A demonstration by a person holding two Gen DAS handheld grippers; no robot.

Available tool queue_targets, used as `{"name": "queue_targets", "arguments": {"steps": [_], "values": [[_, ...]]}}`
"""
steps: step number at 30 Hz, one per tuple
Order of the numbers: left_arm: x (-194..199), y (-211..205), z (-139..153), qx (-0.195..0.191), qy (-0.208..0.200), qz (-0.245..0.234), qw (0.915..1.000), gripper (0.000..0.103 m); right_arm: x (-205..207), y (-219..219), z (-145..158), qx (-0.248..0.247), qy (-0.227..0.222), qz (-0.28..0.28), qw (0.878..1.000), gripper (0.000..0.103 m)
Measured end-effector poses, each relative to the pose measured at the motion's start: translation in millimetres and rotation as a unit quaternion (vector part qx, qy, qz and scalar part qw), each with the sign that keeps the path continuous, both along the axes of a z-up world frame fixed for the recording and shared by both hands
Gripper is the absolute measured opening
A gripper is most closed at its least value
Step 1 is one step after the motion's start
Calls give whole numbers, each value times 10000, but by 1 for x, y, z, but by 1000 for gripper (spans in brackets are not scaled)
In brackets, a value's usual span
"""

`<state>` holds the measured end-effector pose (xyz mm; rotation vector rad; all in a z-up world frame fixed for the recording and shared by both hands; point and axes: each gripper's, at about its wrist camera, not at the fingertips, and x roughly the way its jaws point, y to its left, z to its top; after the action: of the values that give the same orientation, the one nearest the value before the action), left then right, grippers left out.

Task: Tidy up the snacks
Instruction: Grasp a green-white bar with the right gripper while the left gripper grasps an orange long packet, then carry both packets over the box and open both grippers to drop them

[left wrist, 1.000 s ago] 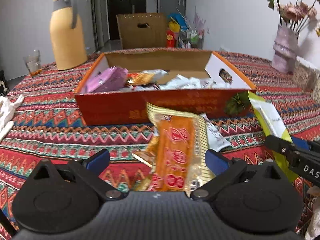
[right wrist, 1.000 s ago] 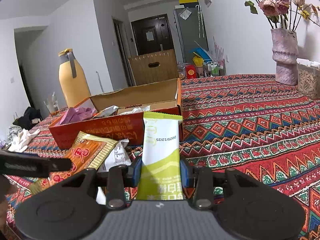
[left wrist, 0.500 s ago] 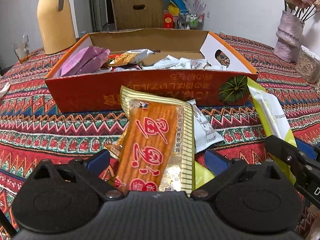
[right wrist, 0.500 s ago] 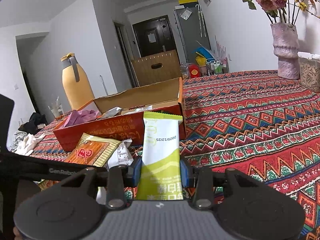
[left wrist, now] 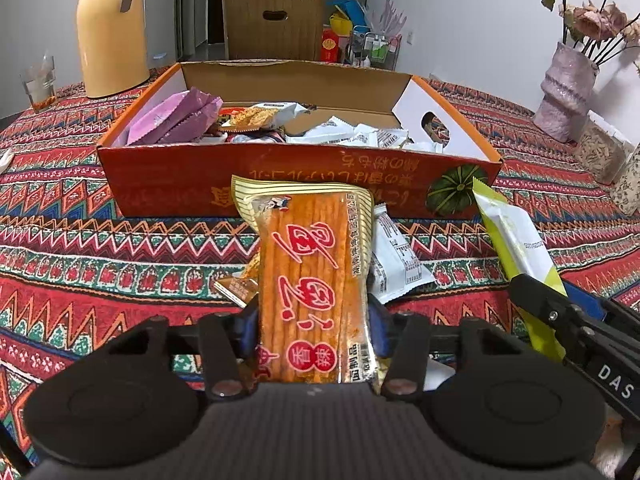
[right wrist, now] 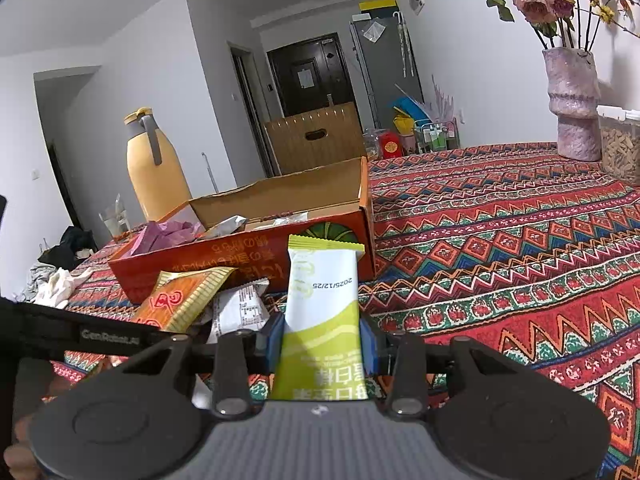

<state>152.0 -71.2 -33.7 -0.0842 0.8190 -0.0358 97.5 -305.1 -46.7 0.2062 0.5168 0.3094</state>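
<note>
Patterned red cloth covers the bench (left wrist: 100,264), and an open orange box (left wrist: 304,184) sits toward its far edge, already part-filled with purple and white wrappers, which suggests it is where the loose snacks are meant to go. Just in front of the box's near wall, the left claw (left wrist: 312,320) has just been closing and now pinches an orange packet (left wrist: 312,276) of ridged sticks by its near end, so the packet juts forward toward the box; large red characters run down its face, with two small red roundels at the bottom that I cannot read with certainty. Under it lie a white sachet (left wrist: 396,260) printed with a small table of text and a brown wrapper (left wrist: 236,290), both still on the cloth. The right claw (right wrist: 322,342) is clamped on a green-and-white sachet (right wrist: 320,312) held upright by its lower part; the date 2025/12/25 reads upside down on the white half, so the sachet is probably inverted in the grip. Both holds look ready for a lift over the wall. The box front carries inverted script and a green pumpkin picture. A yellow flask (left wrist: 112,28) and a glass (left wrist: 38,84) stand at the far left edge, a vase (right wrist: 572,104) at the far right.
</note>
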Motion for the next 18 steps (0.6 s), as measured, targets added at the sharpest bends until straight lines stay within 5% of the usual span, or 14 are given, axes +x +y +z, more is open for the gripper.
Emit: {"name": "queue_targets", "arguments": {"steps": [18], "values": [[-11,24,33,-62,-522,95,9986,49,-9,16,24,-238,-293,-7,9993,38]]}}
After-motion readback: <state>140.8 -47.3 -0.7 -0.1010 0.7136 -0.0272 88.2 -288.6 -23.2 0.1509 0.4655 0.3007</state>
